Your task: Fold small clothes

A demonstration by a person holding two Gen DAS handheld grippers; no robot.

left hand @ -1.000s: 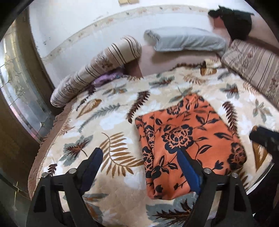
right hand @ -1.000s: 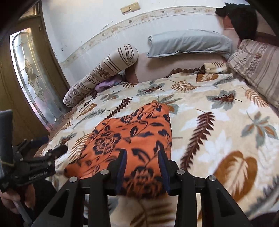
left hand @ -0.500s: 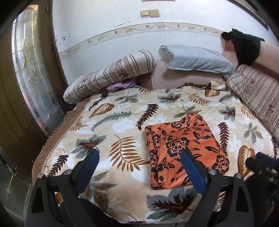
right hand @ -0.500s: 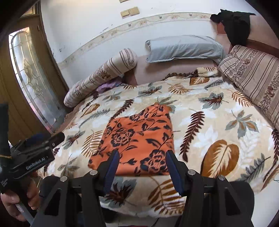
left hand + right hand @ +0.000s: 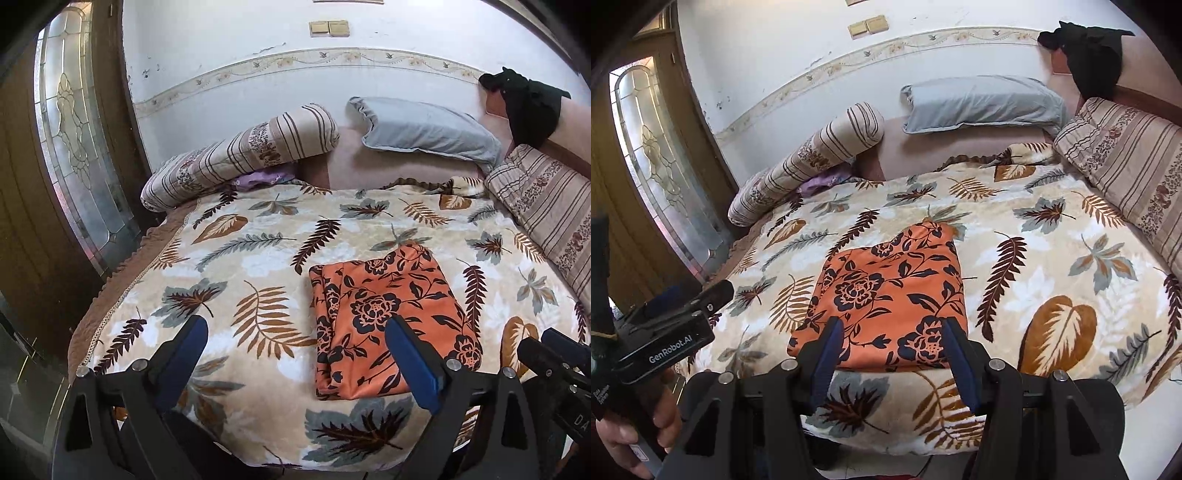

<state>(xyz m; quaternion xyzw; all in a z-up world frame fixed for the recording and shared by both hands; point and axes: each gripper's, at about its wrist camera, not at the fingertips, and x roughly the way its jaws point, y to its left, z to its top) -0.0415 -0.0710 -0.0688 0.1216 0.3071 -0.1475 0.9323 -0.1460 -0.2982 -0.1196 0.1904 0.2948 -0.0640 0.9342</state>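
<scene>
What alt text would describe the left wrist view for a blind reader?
A folded orange garment lies flat on a leaf-print blanket, and the open left gripper is above the bed's near edge, touching nothing. Pillows lie against the far wall.

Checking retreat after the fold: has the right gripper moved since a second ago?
Yes. The right gripper has pulled back toward the bed's near edge, off the folded orange garment, jaws now wider.
</scene>
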